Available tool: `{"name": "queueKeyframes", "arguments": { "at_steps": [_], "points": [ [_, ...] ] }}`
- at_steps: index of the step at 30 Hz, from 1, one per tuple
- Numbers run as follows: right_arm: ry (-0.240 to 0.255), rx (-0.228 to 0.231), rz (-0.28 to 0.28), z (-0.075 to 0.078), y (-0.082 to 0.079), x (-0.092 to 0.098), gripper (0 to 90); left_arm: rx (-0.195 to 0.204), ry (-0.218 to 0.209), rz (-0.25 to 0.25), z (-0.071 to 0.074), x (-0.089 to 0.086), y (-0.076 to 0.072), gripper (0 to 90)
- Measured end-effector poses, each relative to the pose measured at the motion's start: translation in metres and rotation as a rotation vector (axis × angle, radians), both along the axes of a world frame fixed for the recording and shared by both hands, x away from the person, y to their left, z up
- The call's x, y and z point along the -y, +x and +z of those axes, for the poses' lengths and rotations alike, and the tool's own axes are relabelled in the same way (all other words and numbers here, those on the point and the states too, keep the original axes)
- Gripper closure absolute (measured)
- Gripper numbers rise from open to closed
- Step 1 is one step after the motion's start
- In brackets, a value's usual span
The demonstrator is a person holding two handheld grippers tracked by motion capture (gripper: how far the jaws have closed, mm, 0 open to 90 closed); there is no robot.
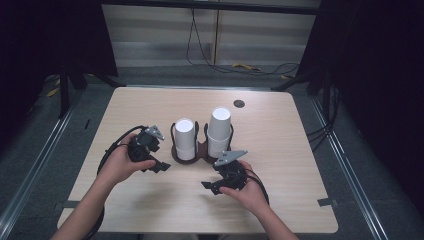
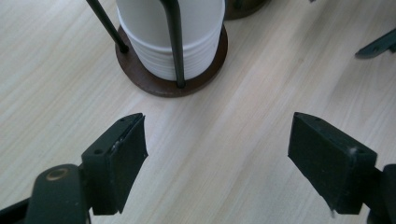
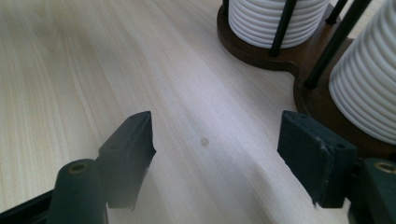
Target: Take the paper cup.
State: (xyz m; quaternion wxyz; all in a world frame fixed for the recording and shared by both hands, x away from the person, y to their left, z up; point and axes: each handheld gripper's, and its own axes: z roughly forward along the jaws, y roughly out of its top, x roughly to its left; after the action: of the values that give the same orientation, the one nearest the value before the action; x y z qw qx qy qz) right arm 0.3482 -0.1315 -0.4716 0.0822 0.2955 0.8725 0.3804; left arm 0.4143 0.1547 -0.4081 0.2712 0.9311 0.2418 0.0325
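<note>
My left hand-held gripper (image 1: 161, 166) and right hand-held gripper (image 1: 210, 186) both gape empty, low in frame. Cup stacks (image 1: 185, 138) sit centre frame in rack (image 1: 202, 148) w/ rods keeping them upright on surface (image 1: 280, 150).

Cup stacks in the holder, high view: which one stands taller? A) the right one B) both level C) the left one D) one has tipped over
A: in the high view the right cup stack rises well above the left cup stack, and both stand upright in the dark holder.
</note>
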Motion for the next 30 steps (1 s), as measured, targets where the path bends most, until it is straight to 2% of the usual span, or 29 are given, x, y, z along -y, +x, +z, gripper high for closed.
{"name": "queueKeyframes", "arguments": {
  "at_steps": [2,3,6,10,12,15,17,20,25,30],
  "points": [
    [0.001,0.002,0.007,-0.001,0.001,-0.003,26.7,0.002,-0.002,-0.002,0.005,0.001,0.002,19.3],
    [0.0,0.002,0.0,-0.001,0.002,-0.004,26.7,0.001,0.009,-0.023,0.01,0.001,0.005,19.3],
    [-0.001,0.003,0.007,-0.002,0.004,-0.006,26.6,-0.012,-0.015,-0.004,0.017,0.003,0.008,17.7],
    [0.003,0.01,0.01,-0.003,0.007,-0.009,26.6,0.005,0.016,-0.016,0.027,0.007,0.015,17.7],
    [0.006,0.008,0.009,-0.004,0.008,-0.011,26.6,0.01,0.009,0.001,0.032,0.009,0.019,17.7],
    [0.023,0.004,0.01,-0.005,0.011,-0.014,26.7,0.015,0.008,-0.009,0.038,0.011,0.025,17.8],
    [0.022,0.001,0.009,-0.005,0.012,-0.015,26.6,0.015,0.015,0.002,0.041,0.014,0.028,18.1],
    [0.026,0.0,0.01,-0.006,0.014,-0.017,26.7,0.014,0.03,-0.012,0.048,0.018,0.033,18.1],
    [0.023,0.003,0.018,-0.007,0.017,-0.021,26.7,0.028,0.016,-0.018,0.056,0.027,0.04,18.2],
    [0.021,0.012,0.018,-0.005,0.019,-0.024,26.8,0.027,0.03,-0.024,0.058,0.034,0.05,18.5]
  ]
}}
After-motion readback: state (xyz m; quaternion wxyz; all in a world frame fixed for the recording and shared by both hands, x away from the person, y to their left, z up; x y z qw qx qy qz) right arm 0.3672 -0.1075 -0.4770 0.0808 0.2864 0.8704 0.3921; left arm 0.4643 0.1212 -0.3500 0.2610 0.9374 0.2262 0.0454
